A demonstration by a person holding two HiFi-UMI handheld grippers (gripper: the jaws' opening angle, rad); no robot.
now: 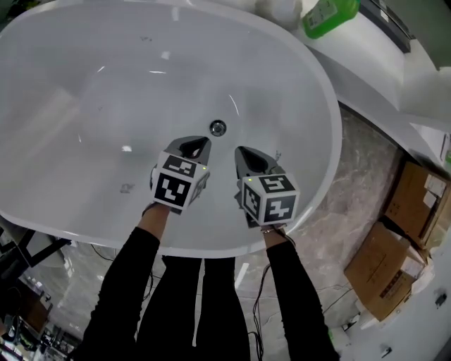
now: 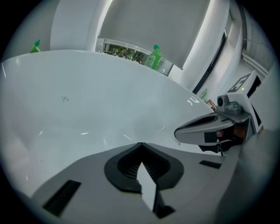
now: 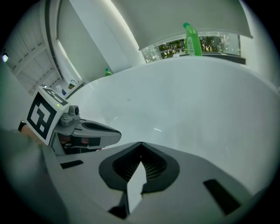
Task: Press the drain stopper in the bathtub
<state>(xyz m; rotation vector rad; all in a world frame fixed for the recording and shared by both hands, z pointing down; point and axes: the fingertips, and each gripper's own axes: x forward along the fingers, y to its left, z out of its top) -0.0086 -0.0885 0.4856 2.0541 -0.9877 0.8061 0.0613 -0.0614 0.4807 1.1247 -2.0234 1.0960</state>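
Note:
The white oval bathtub fills most of the head view. Its round chrome drain stopper sits on the tub floor, near the middle. My left gripper hovers just below and left of the stopper, jaws together and holding nothing. My right gripper hangs beside it, just below and right of the stopper, also shut and empty. Neither touches the stopper. In the left gripper view the shut left gripper faces the tub wall, with the right gripper at its right. In the right gripper view the shut right gripper likewise faces the tub wall, left gripper alongside. The stopper is hidden in both gripper views.
A green bottle lies on the white ledge beyond the tub's far right rim; the green bottle also stands out in the right gripper view. Cardboard boxes sit on the marble floor to the right. The person's legs stand against the tub's near rim.

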